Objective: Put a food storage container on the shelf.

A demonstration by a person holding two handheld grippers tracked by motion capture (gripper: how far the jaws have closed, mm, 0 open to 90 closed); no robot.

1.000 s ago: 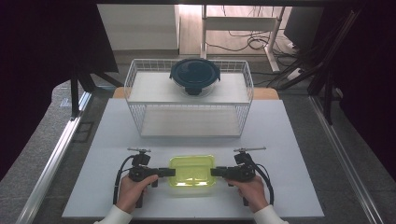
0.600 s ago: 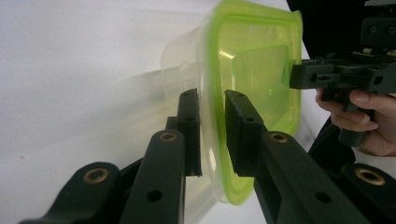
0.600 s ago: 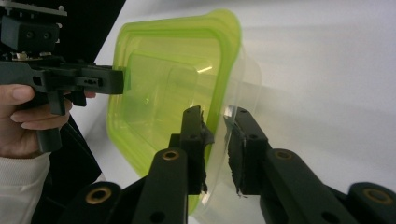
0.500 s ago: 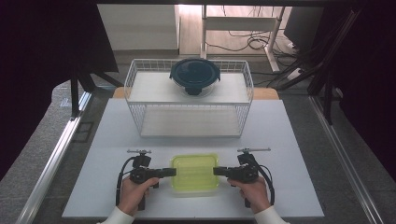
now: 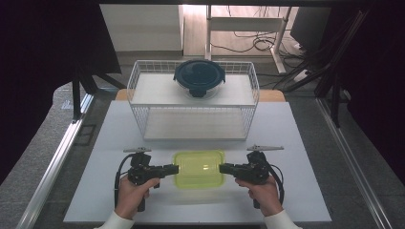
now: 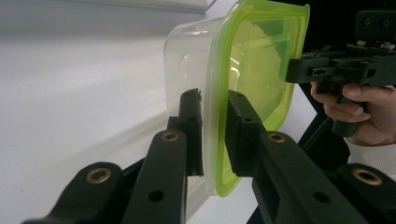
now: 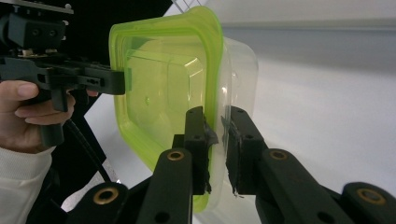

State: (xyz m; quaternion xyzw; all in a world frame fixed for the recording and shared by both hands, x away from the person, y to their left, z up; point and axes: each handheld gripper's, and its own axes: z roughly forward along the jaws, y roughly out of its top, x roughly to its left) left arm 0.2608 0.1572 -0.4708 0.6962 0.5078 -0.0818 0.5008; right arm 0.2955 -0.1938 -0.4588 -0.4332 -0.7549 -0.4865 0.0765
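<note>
Along each gripper view, left tongs (image 6: 214,109) and right tongs (image 7: 216,122) clamp the green-lidded container's (image 5: 199,168) clear-walled rim.

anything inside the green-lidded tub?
Through the green lid and the clear tub wall, nothing shows inside; it looks empty. Both tools clamp its rim, covering small edge patches.

The black jaws are covering part of the green lid's (image 6: 254,70) rim in both gripper views. The person's forearms are running off the near edge. The wire basket (image 5: 193,102) is hiding the dark-lidded bowl's (image 5: 199,78) base.
</note>
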